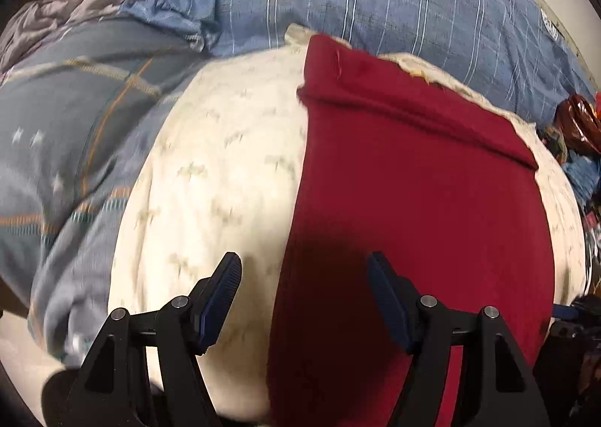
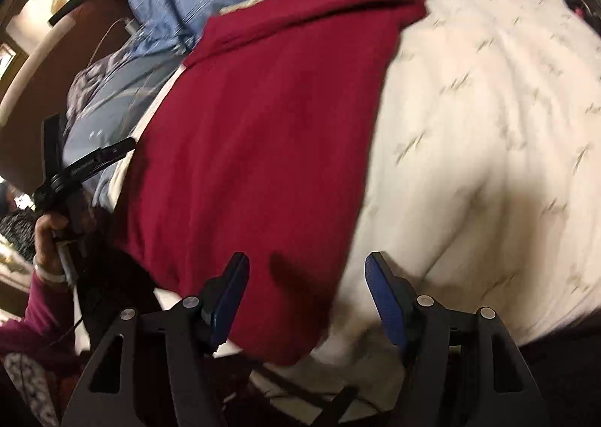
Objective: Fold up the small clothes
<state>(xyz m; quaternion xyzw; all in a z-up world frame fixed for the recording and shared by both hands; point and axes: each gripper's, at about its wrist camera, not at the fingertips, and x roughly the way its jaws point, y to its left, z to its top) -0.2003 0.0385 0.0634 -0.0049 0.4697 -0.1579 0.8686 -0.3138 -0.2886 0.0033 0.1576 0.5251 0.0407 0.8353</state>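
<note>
A dark red garment [image 1: 409, 179] lies spread flat on a cream blanket [image 1: 218, 171] over the bed, with its far edge already turned back into a thick band. The left hand-held gripper [image 1: 304, 276] hangs above the garment's near left edge, its jaws standing wide apart with nothing between them; red cloth lies under its right finger and cream blanket under its left. The right hand-held gripper [image 2: 306, 276] is likewise wide open and empty, poised over the garment's near right edge, red cloth to its left and bare blanket to its right. Beyond both, past the far band, lie blue striped pillows [image 1: 338, 2]. The garment looks like a soft knit: light, limp and likely to sag or bunch when lifted, though not slippery. A pinch on each near corner, catching the whole thickness at the hem, should let the cloth be carried away from the grippers toward the far band without dragging the blanket up with it.
</note>
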